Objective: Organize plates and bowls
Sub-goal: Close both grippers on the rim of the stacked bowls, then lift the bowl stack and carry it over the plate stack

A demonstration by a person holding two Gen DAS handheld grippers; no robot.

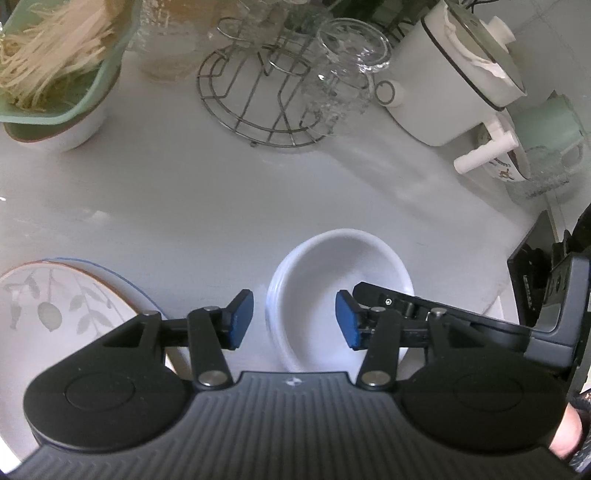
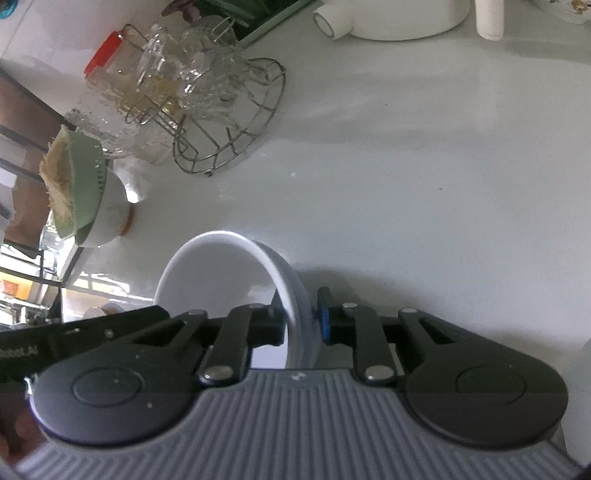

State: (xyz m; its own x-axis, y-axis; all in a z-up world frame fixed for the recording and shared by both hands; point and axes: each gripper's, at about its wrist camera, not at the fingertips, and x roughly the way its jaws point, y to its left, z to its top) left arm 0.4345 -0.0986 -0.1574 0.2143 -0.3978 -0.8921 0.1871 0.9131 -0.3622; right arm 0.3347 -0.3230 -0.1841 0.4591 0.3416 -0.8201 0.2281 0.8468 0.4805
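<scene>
Right gripper jaws on bowl rim

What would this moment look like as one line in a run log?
right hand-held gripper: shut on white bowl rim | left hand-held gripper: open, empty | leaf plate: beside bowl

You are working over a glossy white countertop that carries soft grey shadows and pale reflections. At the left edge of the right wrist view a dark brown frame borders bright daylight. At the far right of the left wrist view, white wall tile.
</scene>
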